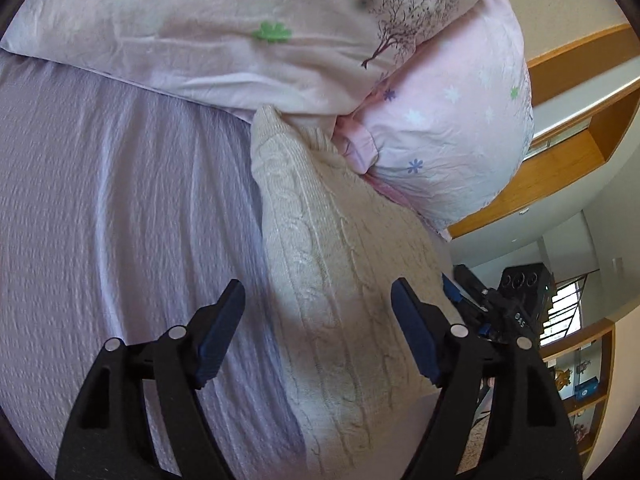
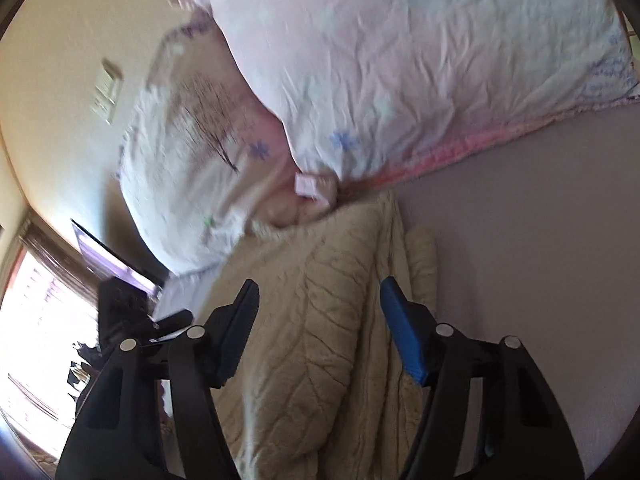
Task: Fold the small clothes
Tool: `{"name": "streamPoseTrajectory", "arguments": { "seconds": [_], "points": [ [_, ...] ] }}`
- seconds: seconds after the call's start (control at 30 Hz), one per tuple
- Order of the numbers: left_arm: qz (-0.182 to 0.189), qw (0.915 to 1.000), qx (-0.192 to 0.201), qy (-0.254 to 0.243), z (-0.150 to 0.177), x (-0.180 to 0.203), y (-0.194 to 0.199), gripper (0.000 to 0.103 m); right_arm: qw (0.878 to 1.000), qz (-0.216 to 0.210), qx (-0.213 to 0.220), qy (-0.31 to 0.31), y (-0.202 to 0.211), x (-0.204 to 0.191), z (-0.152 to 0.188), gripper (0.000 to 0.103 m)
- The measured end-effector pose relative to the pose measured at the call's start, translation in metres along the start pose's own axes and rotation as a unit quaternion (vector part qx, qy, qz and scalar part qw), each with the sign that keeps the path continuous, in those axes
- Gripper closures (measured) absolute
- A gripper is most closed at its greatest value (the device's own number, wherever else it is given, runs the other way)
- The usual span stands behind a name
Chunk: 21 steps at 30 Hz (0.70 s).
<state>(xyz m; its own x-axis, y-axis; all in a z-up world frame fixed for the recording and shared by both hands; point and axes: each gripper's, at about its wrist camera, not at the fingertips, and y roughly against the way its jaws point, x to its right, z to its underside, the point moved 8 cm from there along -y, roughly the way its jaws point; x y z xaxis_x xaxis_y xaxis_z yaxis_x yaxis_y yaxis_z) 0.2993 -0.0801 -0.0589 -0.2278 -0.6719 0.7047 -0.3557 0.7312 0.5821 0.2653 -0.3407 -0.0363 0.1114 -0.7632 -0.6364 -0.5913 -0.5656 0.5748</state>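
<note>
Two wrist cameras look close along their open fingers, low over the bed [image 1: 100,200]. Each faces the pillows [image 1: 280,40] at the bed's head, from opposite sides; both views share the cream sweater [image 1: 340,260] and pillows.

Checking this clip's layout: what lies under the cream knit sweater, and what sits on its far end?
The cream knit sweater lies on the lilac bedsheet. Its far end tucks under the floral pillows, which hide its tip. Anything beneath it is covered.

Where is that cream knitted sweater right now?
The cream sweater lies on the lilac bedsheet, its far end tucked against the pink floral pillows, with both open grippers above it.
</note>
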Motion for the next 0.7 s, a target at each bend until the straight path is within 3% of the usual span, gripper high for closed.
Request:
{"name": "streamPoseTrajectory", "arguments": {
  "seconds": [0.03, 0.13, 0.2, 0.3, 0.33, 0.4, 0.43, 0.47, 0.53, 0.6, 0.67, 0.7],
  "points": [
    [-0.001, 1.0000, -0.001, -0.003, 0.001, 0.004, -0.003, 0.025, 1.000, 0.007, -0.005, 0.005, -0.004, -0.001, 0.002, 0.048],
    [-0.002, 1.0000, 0.000, -0.009, 0.000, 0.005, -0.011, 0.022, 0.999, 0.034, -0.001, 0.039, -0.011, -0.007, 0.008, 0.086],
    [0.001, 1.0000, -0.006, -0.006, 0.002, 0.007, -0.015, 0.022, 0.996, 0.062, 0.043, 0.047, 0.007, -0.007, -0.001, 0.090],
    [0.015, 0.9998, -0.014, -0.008, 0.007, 0.014, -0.021, 0.020, 0.995, 0.076, 0.068, -0.015, 0.027, 0.021, -0.010, 0.091],
    [0.018, 0.9996, -0.015, -0.013, 0.009, 0.018, -0.025, 0.019, 0.994, 0.084, 0.057, -0.029, 0.025, 0.028, -0.009, 0.088],
    [0.017, 0.9993, -0.023, -0.023, 0.011, 0.025, -0.032, 0.019, 0.993, 0.096, 0.048, -0.037, 0.026, 0.030, -0.009, 0.057],
    [0.018, 0.9992, -0.027, -0.025, 0.012, 0.027, -0.036, 0.019, 0.993, 0.104, 0.052, -0.030, 0.027, 0.028, -0.010, 0.022],
    [0.019, 0.9991, -0.030, -0.025, 0.013, 0.027, -0.039, 0.019, 0.993, 0.103, 0.062, -0.022, 0.030, 0.025, -0.012, 0.011],
    [0.017, 0.9991, -0.024, -0.032, 0.014, 0.030, -0.042, 0.019, 0.994, 0.089, 0.053, -0.031, 0.028, 0.025, -0.011, 0.012],
    [0.013, 0.9993, -0.015, -0.033, 0.013, 0.031, -0.045, 0.021, 0.995, 0.079, 0.023, -0.052, 0.019, 0.033, -0.006, 0.031],
    [0.011, 0.9995, -0.013, -0.026, 0.013, 0.028, -0.047, 0.039, 0.996, 0.045, -0.001, -0.074, 0.007, 0.034, 0.001, 0.063],
    [0.015, 0.9995, -0.012, -0.024, 0.013, 0.026, -0.045, 0.044, 0.997, 0.036, 0.002, -0.072, 0.008, 0.032, 0.002, 0.066]
  ]
}}
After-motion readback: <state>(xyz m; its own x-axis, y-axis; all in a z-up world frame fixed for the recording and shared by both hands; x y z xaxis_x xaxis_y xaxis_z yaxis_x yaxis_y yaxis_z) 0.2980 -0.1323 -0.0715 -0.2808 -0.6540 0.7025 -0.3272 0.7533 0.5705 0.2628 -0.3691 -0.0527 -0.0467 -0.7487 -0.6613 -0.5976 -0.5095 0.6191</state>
